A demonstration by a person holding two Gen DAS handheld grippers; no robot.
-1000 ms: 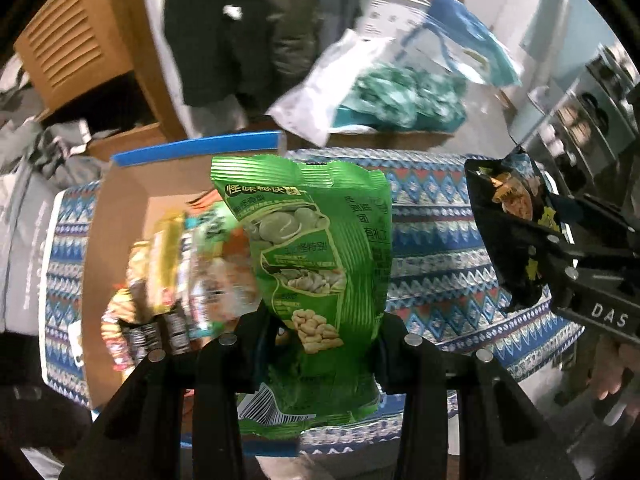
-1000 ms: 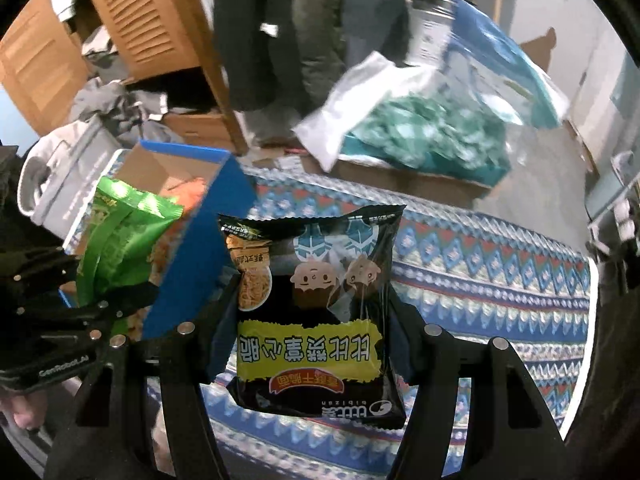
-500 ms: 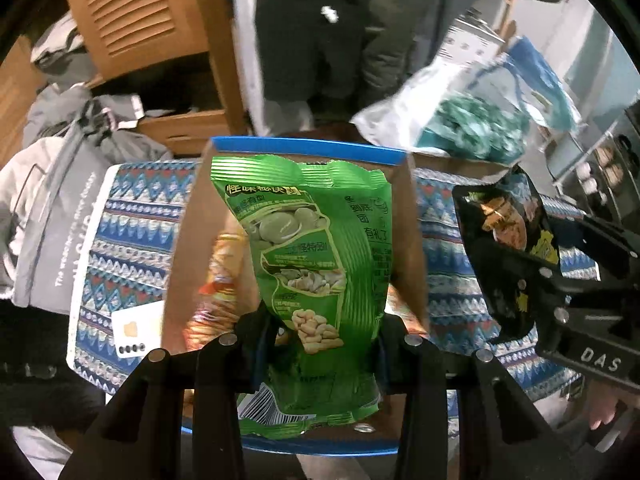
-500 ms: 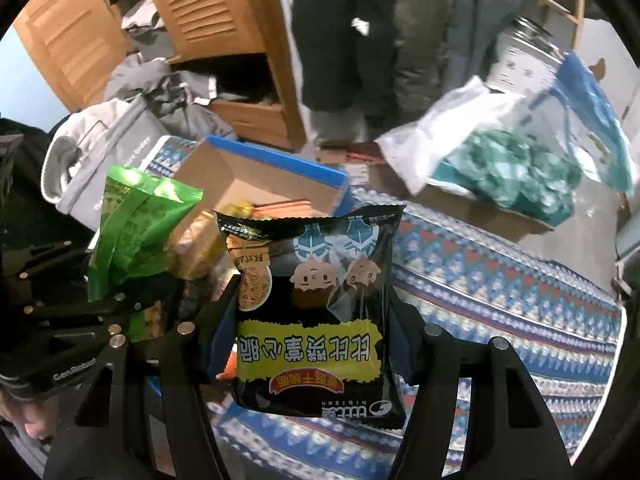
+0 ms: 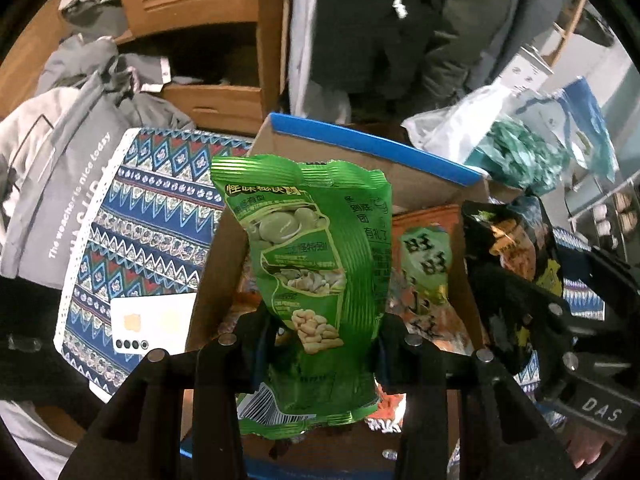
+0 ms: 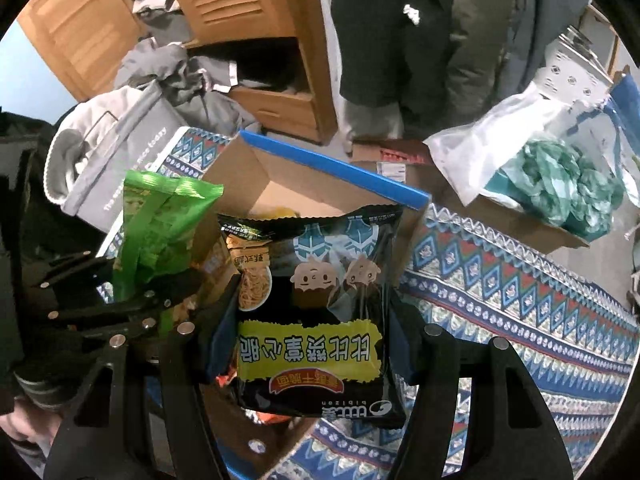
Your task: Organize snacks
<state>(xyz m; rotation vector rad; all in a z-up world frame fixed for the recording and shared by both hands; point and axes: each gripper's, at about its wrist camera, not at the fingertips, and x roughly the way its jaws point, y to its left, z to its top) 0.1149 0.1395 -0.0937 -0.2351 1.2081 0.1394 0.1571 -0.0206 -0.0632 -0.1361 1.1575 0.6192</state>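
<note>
My left gripper is shut on a green snack bag and holds it upright over the open cardboard box with a blue rim. The green bag also shows in the right wrist view. My right gripper is shut on a black snack bag, held upside down over the same box; this bag shows at the right of the left wrist view. Several snack packs lie inside the box.
The box stands on a patterned blue tablecloth. A grey tote bag sits at the table's left end, with a white card beside the box. A clear bag of green items and a wooden cabinet lie beyond.
Both grippers have moved left with their bags and now hang over the box. The box's inside has come into full view under both bags.
</note>
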